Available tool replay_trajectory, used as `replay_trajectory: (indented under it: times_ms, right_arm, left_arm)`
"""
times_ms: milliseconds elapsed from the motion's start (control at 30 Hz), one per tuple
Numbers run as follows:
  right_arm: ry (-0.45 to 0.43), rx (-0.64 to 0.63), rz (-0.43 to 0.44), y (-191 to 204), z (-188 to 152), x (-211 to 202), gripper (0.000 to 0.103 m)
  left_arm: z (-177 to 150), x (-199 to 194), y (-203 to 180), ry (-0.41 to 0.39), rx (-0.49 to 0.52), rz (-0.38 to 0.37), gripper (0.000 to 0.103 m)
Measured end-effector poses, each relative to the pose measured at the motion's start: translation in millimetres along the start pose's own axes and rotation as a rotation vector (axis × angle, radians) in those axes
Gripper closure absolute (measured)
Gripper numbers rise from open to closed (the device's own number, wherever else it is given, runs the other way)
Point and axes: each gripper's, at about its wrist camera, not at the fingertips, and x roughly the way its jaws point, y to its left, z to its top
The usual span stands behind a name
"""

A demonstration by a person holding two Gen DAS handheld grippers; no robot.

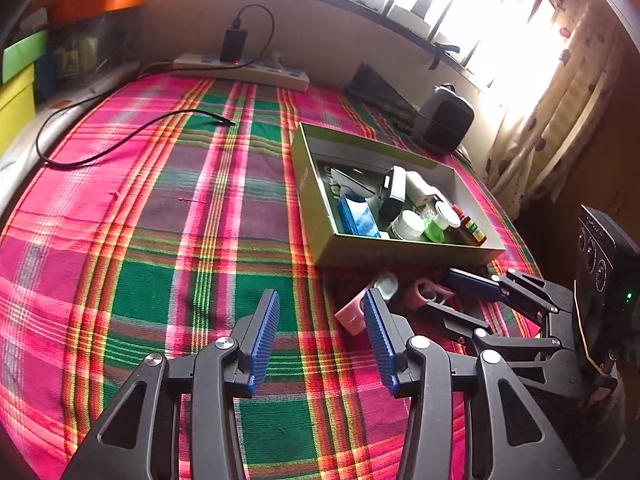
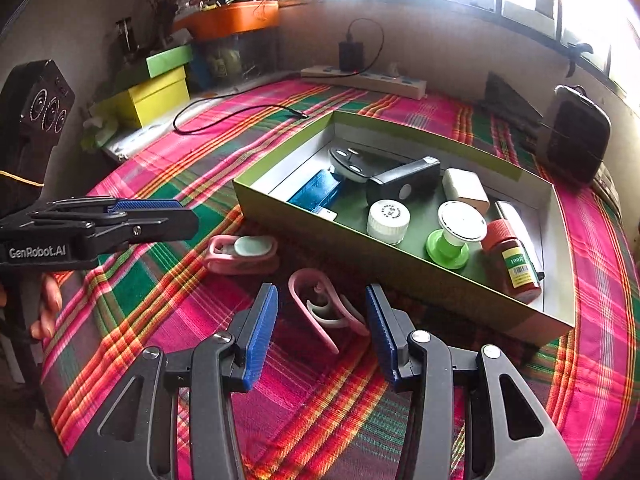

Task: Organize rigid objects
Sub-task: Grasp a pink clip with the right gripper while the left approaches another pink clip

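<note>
My left gripper (image 1: 320,336): released, jaws wide apart, hovering over the plaid cloth (image 1: 160,220) with nothing between the blue pads (image 1: 266,340).
My right gripper (image 2: 322,332): also released, jaws spread, low over the cloth just in front of the box; the pink clip sits between and just beyond its fingertips, not gripped.
Pink clip (image 2: 320,308): curved pink piece with a pale inner loop, lying flat on the cloth, close to the near wall of the box.
Pink case (image 2: 240,254): rounded pink holder with a pale green oval on top, on the cloth to the left of the clip and apart from it.
Green box (image 2: 320,224): open tray on the cloth, with things already inside.
Inside the box: 1 blue pack (image 2: 314,194), 1 black device (image 2: 404,182), 1 white cap jar (image 2: 388,220), 1 green spool (image 2: 450,240), 1 red bottle (image 2: 514,264) and 1 pale block (image 2: 466,188).
Back edge: a power strip (image 1: 240,70) with a black charger (image 1: 234,44) plugged in, and a loose black cable (image 1: 120,140) trailing over the cloth.
</note>
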Motion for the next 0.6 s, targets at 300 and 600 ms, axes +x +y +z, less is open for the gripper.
replay_trajectory:
  times_ms: [300,600]
  right_arm:
    - [0.052,-0.016,-0.002,5,-2,8,0.057]
    - [0.064,-0.013,-0.042,6,-1,11,0.069]
  left_arm:
    - [1,8,-2,0.024,0.014,-0.023,0.06]
    - [2,13,-8,0.038,0.033,-0.041,0.059]
